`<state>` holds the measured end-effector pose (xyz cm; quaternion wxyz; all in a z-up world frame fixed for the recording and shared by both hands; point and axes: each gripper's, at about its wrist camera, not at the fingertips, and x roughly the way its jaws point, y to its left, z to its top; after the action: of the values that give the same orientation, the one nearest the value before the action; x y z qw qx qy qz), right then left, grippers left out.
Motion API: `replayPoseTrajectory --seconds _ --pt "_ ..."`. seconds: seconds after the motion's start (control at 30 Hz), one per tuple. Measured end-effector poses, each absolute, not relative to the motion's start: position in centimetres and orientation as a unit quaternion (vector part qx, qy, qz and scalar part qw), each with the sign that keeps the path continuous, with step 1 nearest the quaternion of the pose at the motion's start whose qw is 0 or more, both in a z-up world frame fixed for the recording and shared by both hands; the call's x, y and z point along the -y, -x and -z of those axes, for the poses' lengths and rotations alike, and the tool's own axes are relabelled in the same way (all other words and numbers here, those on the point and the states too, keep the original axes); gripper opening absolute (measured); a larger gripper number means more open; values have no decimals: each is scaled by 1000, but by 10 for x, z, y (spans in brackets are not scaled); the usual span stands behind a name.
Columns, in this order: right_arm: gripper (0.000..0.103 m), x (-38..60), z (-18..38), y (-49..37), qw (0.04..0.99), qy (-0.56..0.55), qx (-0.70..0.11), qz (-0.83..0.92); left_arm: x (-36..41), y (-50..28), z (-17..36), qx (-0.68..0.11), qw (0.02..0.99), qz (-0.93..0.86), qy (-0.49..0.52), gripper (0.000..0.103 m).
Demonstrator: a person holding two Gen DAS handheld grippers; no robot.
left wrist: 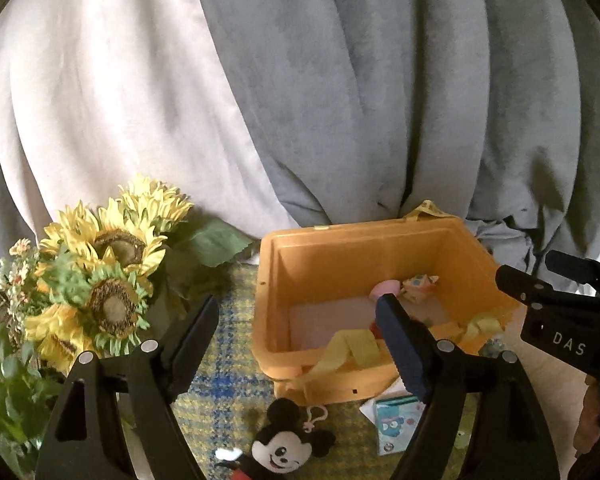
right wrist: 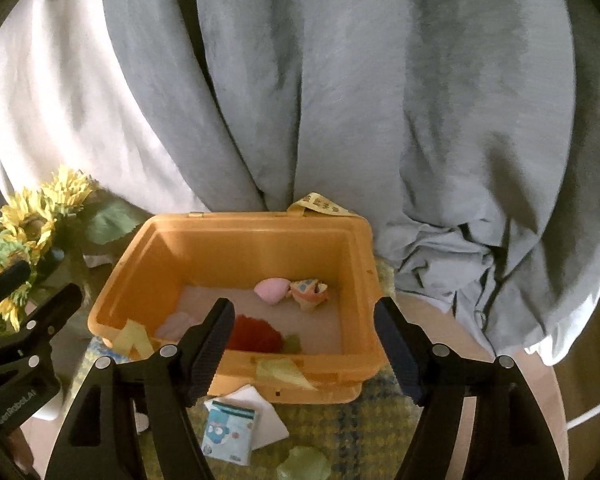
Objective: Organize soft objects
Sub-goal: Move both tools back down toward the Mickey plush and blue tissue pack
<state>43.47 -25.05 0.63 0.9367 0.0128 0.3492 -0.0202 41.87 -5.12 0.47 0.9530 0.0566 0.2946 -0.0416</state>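
Observation:
An orange plastic bin (left wrist: 320,376) (right wrist: 292,388) stands on a yellow-blue woven mat. Inside lie a pink soft toy (right wrist: 271,289), a patterned cloth toy (right wrist: 309,291), a red soft piece (right wrist: 256,334) and a pale cloth (right wrist: 176,326). A Mickey Mouse plush (left wrist: 284,446) lies on the mat in front of the bin. My left gripper (left wrist: 300,320) is open and empty above the mat and the bin's near left corner. My right gripper (right wrist: 304,328) is open and empty over the bin's front wall. A green soft piece (right wrist: 304,466) lies near the bottom edge.
A tissue pack with a blue cartoon (right wrist: 230,428) (left wrist: 398,420) lies on a white napkin (right wrist: 268,420) before the bin. Artificial sunflowers (left wrist: 100,280) (right wrist: 32,224) stand at the left. Grey and white curtains (left wrist: 340,100) hang behind. Yellow strips (left wrist: 352,348) drape over the bin's rim.

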Motion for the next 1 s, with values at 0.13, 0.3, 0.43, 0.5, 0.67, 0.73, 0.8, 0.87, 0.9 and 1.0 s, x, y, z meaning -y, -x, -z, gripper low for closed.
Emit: replayPoseTrajectory --seconds 0.13,0.3,0.43,0.5,0.67,0.73,0.8,0.87,0.9,1.0 --pt "73 256 -1 -414 941 -14 -337 33 55 -402 0 -286 956 42 -57 82" --pt "73 263 9 -394 940 -26 -339 31 62 -383 10 -285 955 59 -52 82" --pt "73 266 20 -377 940 -26 -337 32 66 -371 21 -286 955 59 -55 82" --pt "73 266 25 -370 942 -26 -334 32 67 -366 27 -290 953 64 -54 82" --pt "73 266 37 -356 940 -32 -339 25 66 -354 41 -294 952 66 -48 82" --pt "73 264 40 -351 940 -33 -338 20 65 -350 46 -296 952 63 -51 82" --pt "73 259 44 -346 942 -24 -335 18 61 -345 51 -295 952 56 -51 82" --pt "73 256 46 -341 943 -24 -332 14 57 -341 56 -303 951 51 -47 82" --pt "73 254 47 -340 943 -24 -332 12 55 -340 57 -305 950 52 -44 82" --pt "73 247 51 -335 943 -24 -331 3 47 -334 61 -306 950 46 -41 82"
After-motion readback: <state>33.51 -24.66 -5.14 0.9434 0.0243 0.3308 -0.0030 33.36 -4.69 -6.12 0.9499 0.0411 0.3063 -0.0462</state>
